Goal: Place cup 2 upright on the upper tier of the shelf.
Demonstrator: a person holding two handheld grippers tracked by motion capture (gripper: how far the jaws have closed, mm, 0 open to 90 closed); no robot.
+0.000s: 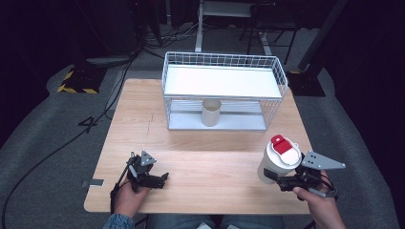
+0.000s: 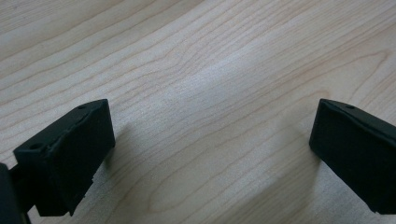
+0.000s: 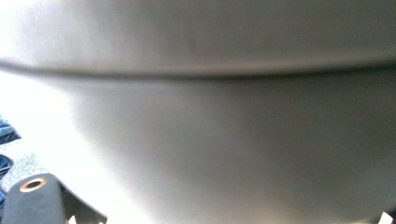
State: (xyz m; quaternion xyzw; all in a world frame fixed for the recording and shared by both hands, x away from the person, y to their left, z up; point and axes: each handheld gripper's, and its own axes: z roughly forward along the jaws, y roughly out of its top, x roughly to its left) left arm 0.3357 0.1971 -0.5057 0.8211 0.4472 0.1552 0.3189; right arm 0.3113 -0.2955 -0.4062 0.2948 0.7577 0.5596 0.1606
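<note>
High view: right gripper [image 1: 282, 177] clamped on cup [image 1: 278, 160]; left gripper [image 2: 210, 154] jaws apart.

We see open worktop [image 1: 205, 162] between the wire rack [image 1: 224, 90] and the near edge, free for passing. The rack's lower shelf is open toward us (low headroom), with a cup [image 1: 211, 112] standing in its middle.

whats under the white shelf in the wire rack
A plain beige cup stands upright on the rack's bottom level. Its inside is hidden by the white shelf above it.
</note>
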